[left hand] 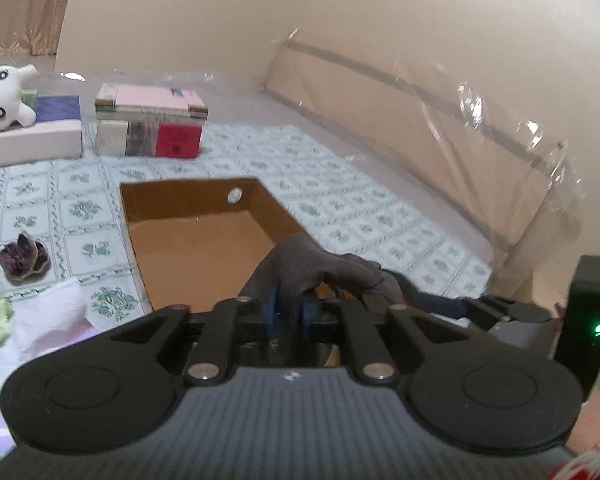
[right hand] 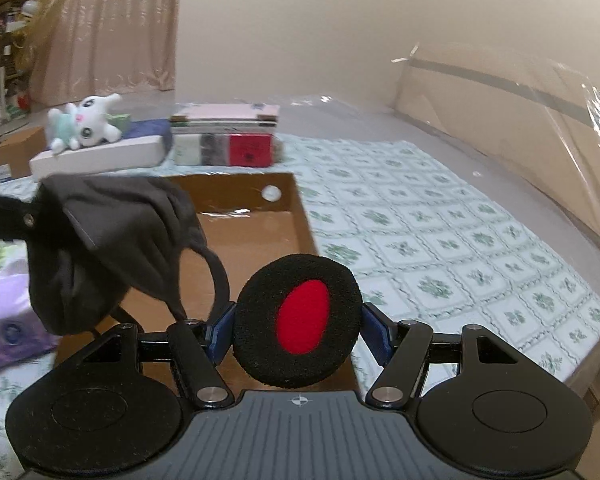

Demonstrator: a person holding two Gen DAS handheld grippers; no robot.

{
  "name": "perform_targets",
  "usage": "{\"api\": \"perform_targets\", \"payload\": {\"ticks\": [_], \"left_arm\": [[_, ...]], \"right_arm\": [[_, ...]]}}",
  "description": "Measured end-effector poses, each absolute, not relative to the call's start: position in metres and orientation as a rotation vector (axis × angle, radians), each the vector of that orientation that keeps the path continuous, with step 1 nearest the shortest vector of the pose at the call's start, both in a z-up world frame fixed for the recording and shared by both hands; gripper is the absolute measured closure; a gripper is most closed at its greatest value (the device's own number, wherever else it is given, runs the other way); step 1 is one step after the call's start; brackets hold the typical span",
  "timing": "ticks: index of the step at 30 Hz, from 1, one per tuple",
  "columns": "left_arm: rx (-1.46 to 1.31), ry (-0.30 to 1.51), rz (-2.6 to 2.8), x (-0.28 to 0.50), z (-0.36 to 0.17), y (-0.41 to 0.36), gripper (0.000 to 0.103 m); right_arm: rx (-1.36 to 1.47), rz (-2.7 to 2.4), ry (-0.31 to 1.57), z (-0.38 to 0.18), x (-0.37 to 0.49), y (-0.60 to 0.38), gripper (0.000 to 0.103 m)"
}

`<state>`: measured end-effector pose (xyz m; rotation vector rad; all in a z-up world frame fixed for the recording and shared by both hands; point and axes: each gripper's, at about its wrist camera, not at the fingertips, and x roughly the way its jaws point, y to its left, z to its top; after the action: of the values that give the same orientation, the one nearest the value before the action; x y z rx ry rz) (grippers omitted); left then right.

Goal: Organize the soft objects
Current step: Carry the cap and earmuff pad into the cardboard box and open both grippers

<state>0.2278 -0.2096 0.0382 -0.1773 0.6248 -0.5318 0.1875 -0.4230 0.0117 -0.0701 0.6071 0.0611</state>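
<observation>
An open cardboard box (left hand: 204,240) lies on the patterned bed sheet; its right wall (right hand: 296,208) shows in the right wrist view. My left gripper (left hand: 290,308) is above the box's near end, its blue pads shut on a dark grey cloth face mask (left hand: 312,264). In the right wrist view that mask (right hand: 108,248) hangs at the left, its ear loop dangling over the box. My right gripper (right hand: 300,332) is shut on a round black foam ear pad (right hand: 300,316) with a red centre, held above the box's near right corner.
A white plush toy (left hand: 4,96) lies on a flat white box at the back left, beside a stack of boxes (left hand: 152,124). A dark purple pouch (left hand: 24,258) and pale cloths (left hand: 48,312) lie left of the box. A plastic-wrapped bed board (left hand: 420,120) lines the right.
</observation>
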Motion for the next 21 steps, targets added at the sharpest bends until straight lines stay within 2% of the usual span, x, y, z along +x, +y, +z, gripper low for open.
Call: {"api": "perform_targets", "payload": {"ticks": [1,2,14,17,21], "left_arm": [[-0.168,0.631,-0.534,0.23,0.035,-0.212,0.067],[-0.16,0.631,-0.531,0.231,0.033,-0.213,0.063],[-0.144,0.619,-0.374,0.201,0.023,-0.166,0.051],[-0.131,0.584,-0.345,0.186,0.023,-0.154,0.039],[-0.102,0.51,-0.324,0.167,0.027,-0.14,0.018]], "right_arm": [[-0.064,0.055,0.613,0.009,0.189,-0.426,0.038],[-0.058,0.053,0.618,0.007,0.193,-0.43,0.038],[-0.017,0.106,0.634,-0.006,0.207,-0.425,0.038],[0.025,0.127,0.638,-0.008,0.21,-0.423,0.032],[0.054,0.133,0.617,-0.005,0.205,-0.424,0.024]]}}
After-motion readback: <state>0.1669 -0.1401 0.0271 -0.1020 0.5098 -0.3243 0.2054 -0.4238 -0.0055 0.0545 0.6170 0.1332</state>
